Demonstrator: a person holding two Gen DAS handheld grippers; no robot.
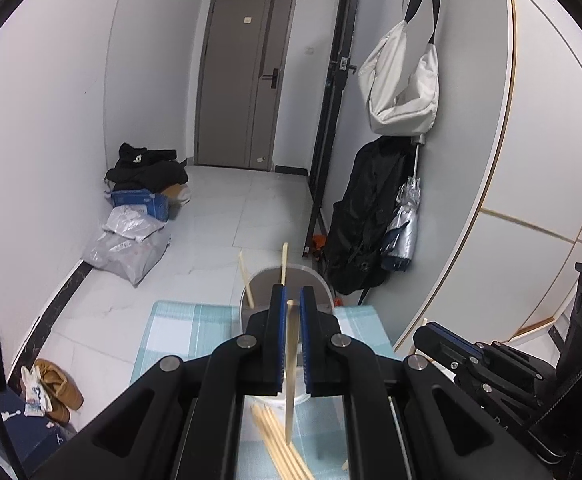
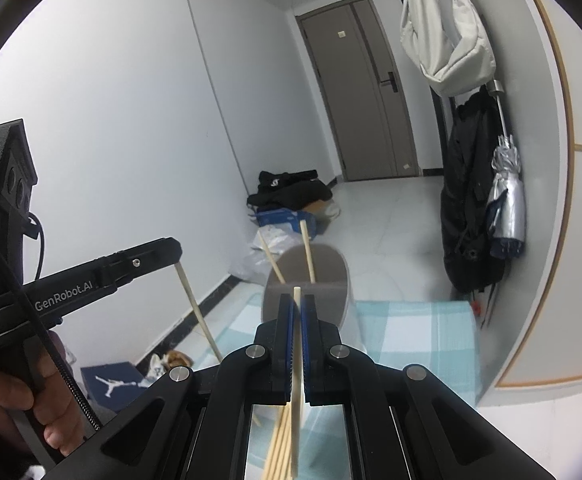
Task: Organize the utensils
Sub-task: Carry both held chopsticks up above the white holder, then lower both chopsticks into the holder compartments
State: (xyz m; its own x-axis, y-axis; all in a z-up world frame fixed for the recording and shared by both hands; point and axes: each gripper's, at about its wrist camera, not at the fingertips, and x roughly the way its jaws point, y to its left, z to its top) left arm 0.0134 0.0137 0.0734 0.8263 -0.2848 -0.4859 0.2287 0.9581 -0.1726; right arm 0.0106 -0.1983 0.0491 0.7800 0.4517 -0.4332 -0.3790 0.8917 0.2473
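A pale wooden chopstick point(image 1: 291, 364) stands upright between the blue pads of my left gripper point(image 1: 292, 294), which is shut on it, its lower end clear of the table. My right gripper point(image 2: 297, 302) is likewise shut on a second chopstick point(image 2: 298, 344). Just beyond both grippers stands a round grey holder point(image 1: 263, 284) point(image 2: 323, 268) with two chopsticks leaning in it. Several loose chopsticks point(image 1: 279, 452) point(image 2: 281, 444) lie on the checked teal cloth point(image 1: 179, 332) below the jaws. In the right wrist view the left gripper point(image 2: 177, 258) shows at the left with its chopstick point(image 2: 195, 312) hanging down.
The right gripper point(image 1: 423, 334) sits close on the right of the left one. A hand point(image 2: 15, 400) holds the left tool. A curved white cabinet point(image 1: 531, 160) bounds the right side. Plastic bags point(image 1: 127, 248), shoes point(image 1: 59, 388), a hanging black coat point(image 1: 371, 216) and an umbrella point(image 1: 403, 232) lie beyond the table.
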